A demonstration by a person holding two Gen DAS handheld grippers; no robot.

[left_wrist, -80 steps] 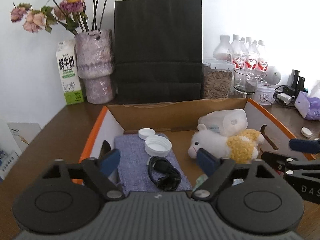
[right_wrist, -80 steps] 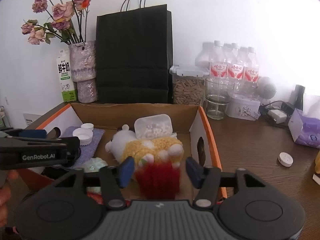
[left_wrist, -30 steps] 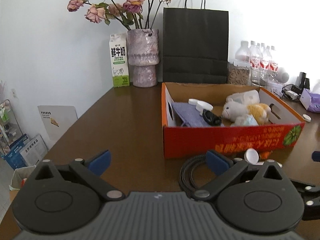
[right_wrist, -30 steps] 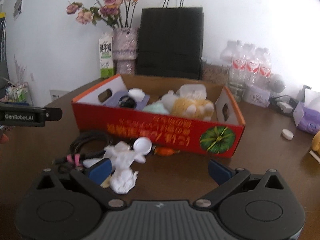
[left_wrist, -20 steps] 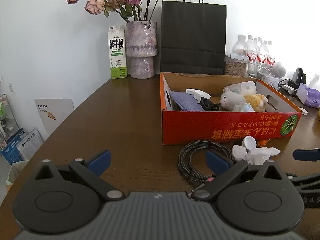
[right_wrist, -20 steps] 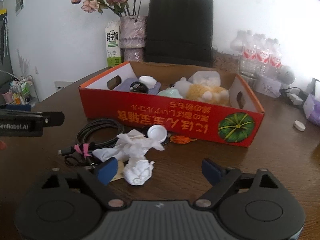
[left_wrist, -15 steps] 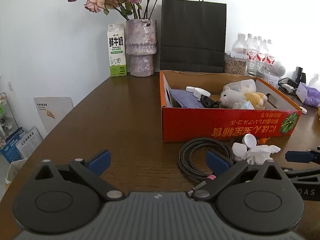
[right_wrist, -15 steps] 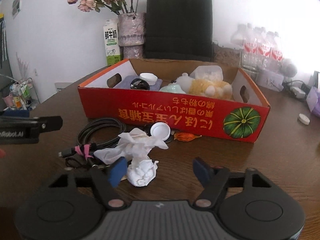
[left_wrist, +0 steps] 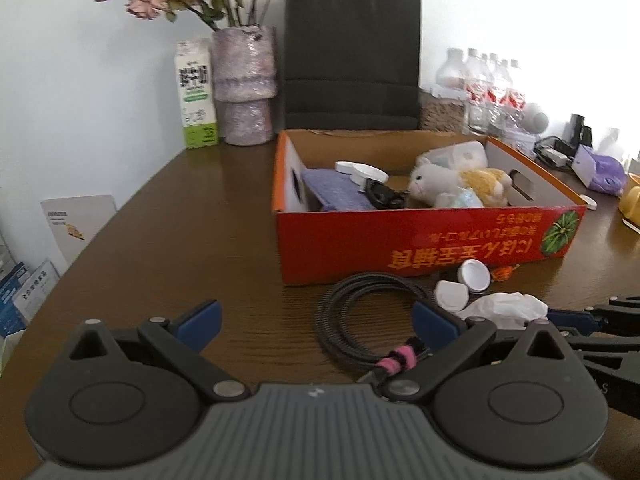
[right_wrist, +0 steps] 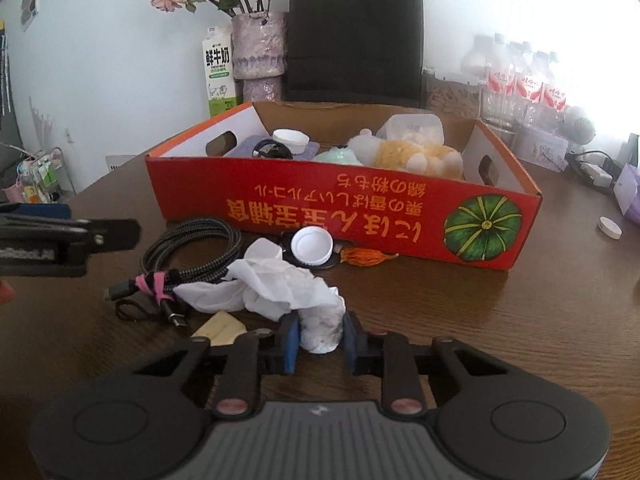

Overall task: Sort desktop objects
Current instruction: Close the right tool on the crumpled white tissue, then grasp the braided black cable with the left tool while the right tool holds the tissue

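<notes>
My right gripper is closing on a crumpled white tissue, and its blue pads press both sides of the wad. The tissue's loose part spreads over the brown table in front of a red cardboard box. The box holds a plush toy, white lids, a blue cloth and a black cord. A coiled black cable with a pink tie, a white cap and an orange scrap lie beside the tissue. My left gripper is open just before the cable, holding nothing.
A milk carton, a vase of dried roses and a black paper bag stand behind the box. Water bottles and chargers are at the back right. A small white cap lies right of the box. The table's left edge is close.
Both grippers have drawn back from the box to the table in front of it. The right jaws went from wide open to closed on the tissue wad. The left stayed open.
</notes>
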